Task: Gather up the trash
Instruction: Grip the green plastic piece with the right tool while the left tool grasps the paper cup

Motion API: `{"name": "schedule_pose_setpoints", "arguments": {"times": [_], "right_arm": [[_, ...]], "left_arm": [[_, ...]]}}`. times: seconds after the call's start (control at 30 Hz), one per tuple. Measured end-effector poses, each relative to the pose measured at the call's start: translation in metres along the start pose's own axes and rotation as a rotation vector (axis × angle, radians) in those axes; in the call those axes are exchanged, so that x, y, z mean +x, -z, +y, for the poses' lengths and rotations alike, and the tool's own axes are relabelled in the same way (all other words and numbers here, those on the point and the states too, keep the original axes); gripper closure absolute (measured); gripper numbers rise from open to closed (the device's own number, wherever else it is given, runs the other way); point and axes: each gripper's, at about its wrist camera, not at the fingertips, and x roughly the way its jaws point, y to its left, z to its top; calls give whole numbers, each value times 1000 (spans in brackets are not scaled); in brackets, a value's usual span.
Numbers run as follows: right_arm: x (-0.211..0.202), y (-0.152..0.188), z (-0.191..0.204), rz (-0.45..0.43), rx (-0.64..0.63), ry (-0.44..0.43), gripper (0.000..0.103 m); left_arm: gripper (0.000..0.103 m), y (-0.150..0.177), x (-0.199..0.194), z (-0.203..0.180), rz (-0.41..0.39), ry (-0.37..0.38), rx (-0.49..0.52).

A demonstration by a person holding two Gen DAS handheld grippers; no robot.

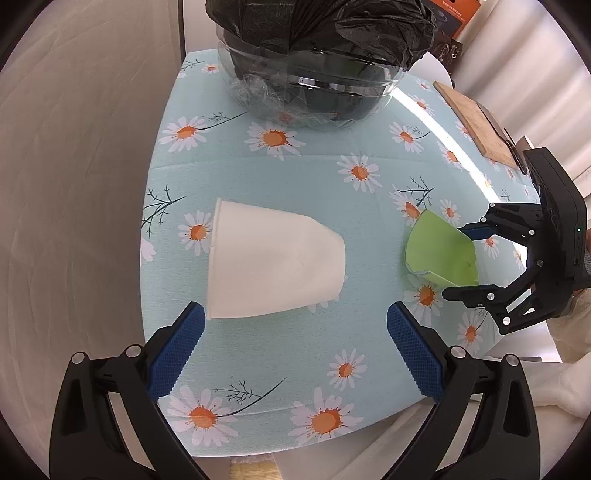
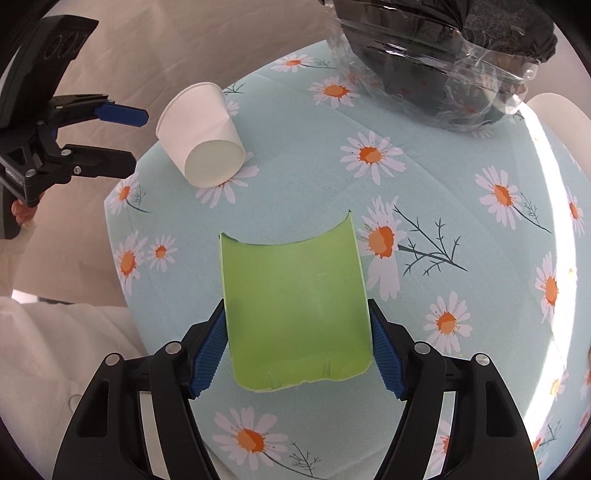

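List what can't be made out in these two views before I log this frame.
- Bin interior: both views, hidden by the black bag; its top is cut off by the frame.
- White cup inside: the left wrist view shows only its side, the right wrist view only its base.
- Green piece: whether the right gripper pinches it or merely brackets it.
- Wooden board: far end behind the right gripper.

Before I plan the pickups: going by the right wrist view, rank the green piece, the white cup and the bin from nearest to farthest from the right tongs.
1. Green piece: between the right tongs' fingers, touching both.
2. White cup: on its side, farther out to the left, near the left tongs.
3. Bin: farthest, at the table's far edge, to the right, lined with a black bag.
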Motion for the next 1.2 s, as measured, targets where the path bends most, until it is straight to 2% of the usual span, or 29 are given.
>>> {"name": "schedule_pose_setpoints", "arguments": {"times": [0.23,0.53,0.6,0.67,0.73,0.8,0.9,0.97,1.1,1.13,1.17,1.2], "right_arm": [[-5,14,-9,2,75,19,37],[-3,22,-14,3,171,41,36],[-2,24,-15,7,190,50,36],[-2,26,-18,10,211,51,36],[-4,29,-20,10,228,57,36],[-5,29,-21,9,239,61,36],[-5,27,-24,11,256,70,36],[-5,27,-25,11,263,79,36],[-6,27,-25,6,272,85,36],[-6,27,-25,7,270,87,36],[-6,27,-25,7,269,90,36],[-7,27,-24,7,267,91,36]], "left_arm": [[6,-15,20,3,47,22,37],[6,-29,42,11,94,-11,98],[12,-30,45,10,104,-2,137],[26,-32,45,9,101,36,166],[36,-35,42,8,95,67,187],[39,-38,41,8,108,76,205],[49,-42,39,6,109,87,244],[63,-45,36,5,115,115,255],[66,-48,37,2,121,112,280],[75,-48,36,0,120,114,281],[103,-48,34,0,122,123,281],[101,-47,33,-1,130,128,280]]}}
